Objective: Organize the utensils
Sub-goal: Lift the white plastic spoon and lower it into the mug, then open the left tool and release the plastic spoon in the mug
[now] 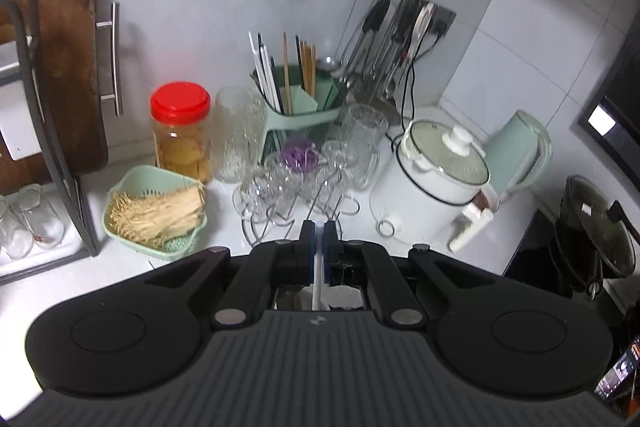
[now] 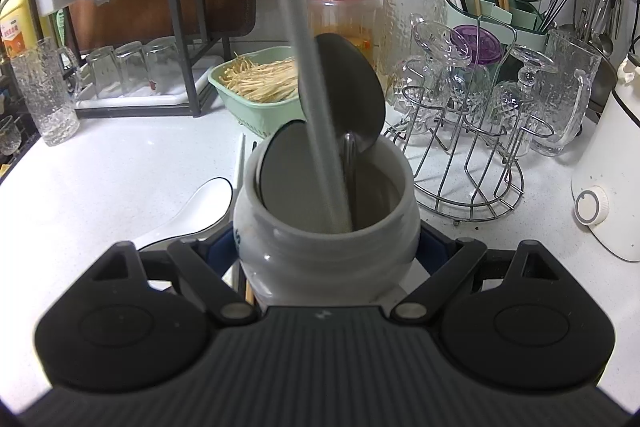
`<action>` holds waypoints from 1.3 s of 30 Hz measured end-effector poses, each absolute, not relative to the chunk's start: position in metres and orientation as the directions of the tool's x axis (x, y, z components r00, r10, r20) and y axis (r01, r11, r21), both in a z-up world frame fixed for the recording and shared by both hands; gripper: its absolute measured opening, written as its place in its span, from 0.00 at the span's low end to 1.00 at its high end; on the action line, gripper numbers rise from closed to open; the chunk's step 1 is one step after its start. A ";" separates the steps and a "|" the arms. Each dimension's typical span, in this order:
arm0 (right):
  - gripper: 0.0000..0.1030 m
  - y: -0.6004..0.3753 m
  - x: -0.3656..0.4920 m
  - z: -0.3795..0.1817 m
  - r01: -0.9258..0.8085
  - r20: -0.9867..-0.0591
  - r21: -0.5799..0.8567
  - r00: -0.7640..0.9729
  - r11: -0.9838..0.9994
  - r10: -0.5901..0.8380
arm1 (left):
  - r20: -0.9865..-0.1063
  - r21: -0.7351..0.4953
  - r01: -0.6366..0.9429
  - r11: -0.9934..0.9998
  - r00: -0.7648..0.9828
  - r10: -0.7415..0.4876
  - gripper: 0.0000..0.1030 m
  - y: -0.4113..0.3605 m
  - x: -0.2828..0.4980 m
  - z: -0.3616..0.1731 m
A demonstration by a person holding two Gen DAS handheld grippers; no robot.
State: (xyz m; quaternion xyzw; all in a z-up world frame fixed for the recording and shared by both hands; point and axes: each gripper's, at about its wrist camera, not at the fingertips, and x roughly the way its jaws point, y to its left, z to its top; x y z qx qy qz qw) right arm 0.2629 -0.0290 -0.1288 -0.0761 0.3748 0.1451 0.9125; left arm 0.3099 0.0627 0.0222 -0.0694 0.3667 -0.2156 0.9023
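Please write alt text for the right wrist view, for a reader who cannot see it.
The right gripper holds a grey ceramic jar containing two dark metal spoons and a long grey handle. A white ceramic spoon lies on the white counter to its left, and a wire rack of glasses stands behind on the right.

Right gripper [image 2: 328,247]: fingers set on either side of a grey ceramic jar [image 2: 326,227], which is held upright above the white counter [image 2: 100,167]. Inside the jar a dark metal spatula head [image 2: 344,87] and a second dark flat blade [image 2: 284,171] are seen; a blurred grey rod [image 2: 304,47] slants down into the mouth. A white ceramic spoon [image 2: 196,205] lies on the counter just left of the jar. Behind: a green basket of toothpicks [image 2: 256,83], a red-lidded jar [image 2: 343,11], and a wire rack of upturned glasses [image 2: 472,131].
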 end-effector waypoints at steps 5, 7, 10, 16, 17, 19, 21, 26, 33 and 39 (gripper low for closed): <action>0.88 -0.029 0.263 -0.129 -0.328 -0.704 -0.030 0.678 0.944 0.213 | -0.689 -0.277 0.332 0.902 0.586 -0.427 0.04 0.056 0.319 0.007; 0.88 -0.029 0.263 -0.129 -0.331 -0.703 -0.031 0.678 0.943 0.215 | -0.704 -0.289 0.329 0.899 0.563 -0.433 0.05 0.055 0.322 0.001; 0.88 -0.029 0.263 -0.129 -0.334 -0.704 -0.029 0.676 0.942 0.217 | -0.712 -0.287 0.330 0.899 0.554 -0.431 0.05 0.052 0.325 -0.004; 0.88 -0.029 0.263 -0.130 -0.334 -0.703 -0.031 0.677 0.942 0.217 | -0.722 -0.293 0.330 0.897 0.539 -0.434 0.05 0.053 0.331 -0.004; 0.88 -0.029 0.263 -0.130 -0.333 -0.703 -0.031 0.677 0.942 0.217 | -0.724 -0.290 0.330 0.898 0.539 -0.431 0.05 0.053 0.331 -0.003; 0.88 -0.029 0.263 -0.129 -0.330 -0.702 -0.029 0.679 0.943 0.216 | -0.724 -0.272 0.325 0.906 0.551 -0.415 0.05 0.054 0.331 -0.001; 0.89 -0.029 0.263 -0.129 -0.329 -0.702 -0.030 0.679 0.944 0.214 | -0.720 -0.271 0.328 0.905 0.555 -0.417 0.05 0.056 0.330 0.002; 0.89 -0.028 0.263 -0.129 -0.329 -0.706 -0.032 0.676 0.944 0.212 | -0.702 -0.271 0.323 0.907 0.578 -0.416 0.05 0.063 0.323 0.011; 0.88 -0.028 0.265 -0.128 -0.327 -0.715 -0.033 0.668 0.945 0.206 | -0.665 -0.263 0.290 0.920 0.637 -0.391 0.22 0.087 0.307 0.029; 0.89 -0.027 0.267 -0.128 -0.330 -0.726 -0.035 0.657 0.943 0.203 | -0.642 -0.264 0.234 0.936 0.681 -0.351 0.24 0.119 0.293 0.028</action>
